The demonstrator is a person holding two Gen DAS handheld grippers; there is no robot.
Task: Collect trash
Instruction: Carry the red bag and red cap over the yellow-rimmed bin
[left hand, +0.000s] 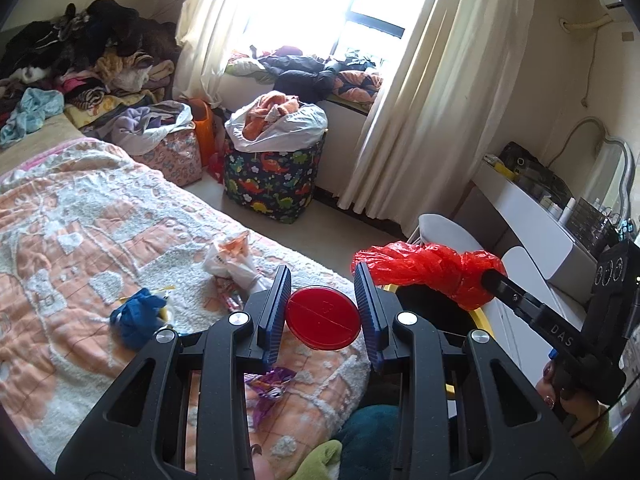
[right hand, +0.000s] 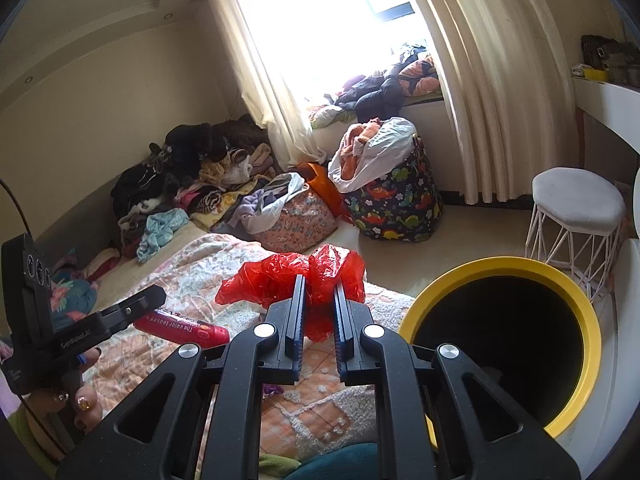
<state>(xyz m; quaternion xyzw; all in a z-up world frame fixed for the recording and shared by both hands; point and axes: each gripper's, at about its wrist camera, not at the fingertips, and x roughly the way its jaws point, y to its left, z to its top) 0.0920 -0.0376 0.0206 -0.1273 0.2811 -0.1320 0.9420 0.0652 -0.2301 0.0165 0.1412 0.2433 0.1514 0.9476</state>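
My left gripper (left hand: 322,280) is shut on a red cylindrical tube (left hand: 323,317), seen end-on between the blue pads; the right wrist view shows the tube (right hand: 182,328) lying sideways over the bed. My right gripper (right hand: 318,284) is shut on a crumpled red plastic bag (right hand: 292,280), which also hangs at its tip (left hand: 424,270) in the left wrist view. A black bin with a yellow rim (right hand: 576,292) stands just right of the bag, beside the bed. A white wrapper (left hand: 230,256), a blue crumpled wad (left hand: 138,316) and a purple wrapper (left hand: 272,384) lie on the bedspread (left hand: 80,220).
A dinosaur-print basket (left hand: 276,176) full of clothes stands by the curtain. A white wire stool (right hand: 576,204) sits behind the bin, near a white vanity desk (left hand: 532,216). Piled clothes (left hand: 80,48) cover the far end of the bed.
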